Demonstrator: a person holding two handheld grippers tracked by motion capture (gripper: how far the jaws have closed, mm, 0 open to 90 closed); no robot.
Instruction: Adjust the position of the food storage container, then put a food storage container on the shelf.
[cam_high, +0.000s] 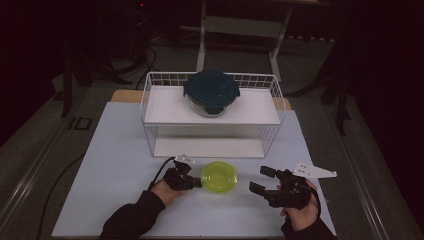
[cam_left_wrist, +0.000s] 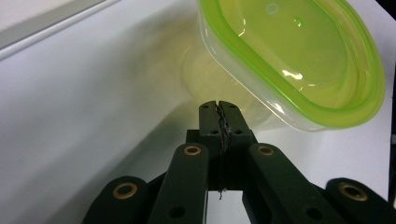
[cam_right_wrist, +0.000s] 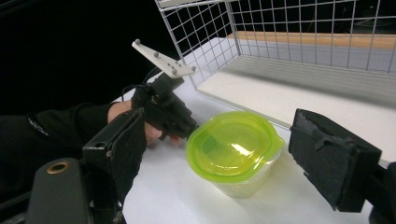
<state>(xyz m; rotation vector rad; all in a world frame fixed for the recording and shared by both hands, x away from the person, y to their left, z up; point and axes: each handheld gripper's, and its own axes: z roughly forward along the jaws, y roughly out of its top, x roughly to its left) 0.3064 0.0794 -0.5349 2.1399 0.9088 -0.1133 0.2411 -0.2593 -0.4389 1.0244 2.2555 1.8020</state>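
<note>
Our small clear plastic tub with the lime-green lid (cam_high: 218, 176) sits on the pale table (cam_high: 115, 165), just in front of the white wire shelf rack (cam_high: 150, 107). Our left gripper (cam_left_wrist: 219, 108) is clenched tight on nothing, its tip right against the tub's side. Our right gripper (cam_high: 260, 179) waits wide open nearby. A hard push could tip the light tub. We have open room toward us.

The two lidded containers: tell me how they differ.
The green-lidded container sits low on the table between the grippers; the dark-lidded container stands on the wire rack's upper shelf. The first lid is translucent lime, the second opaque dark teal with side clips. Both are closed, with clear bodies.
</note>
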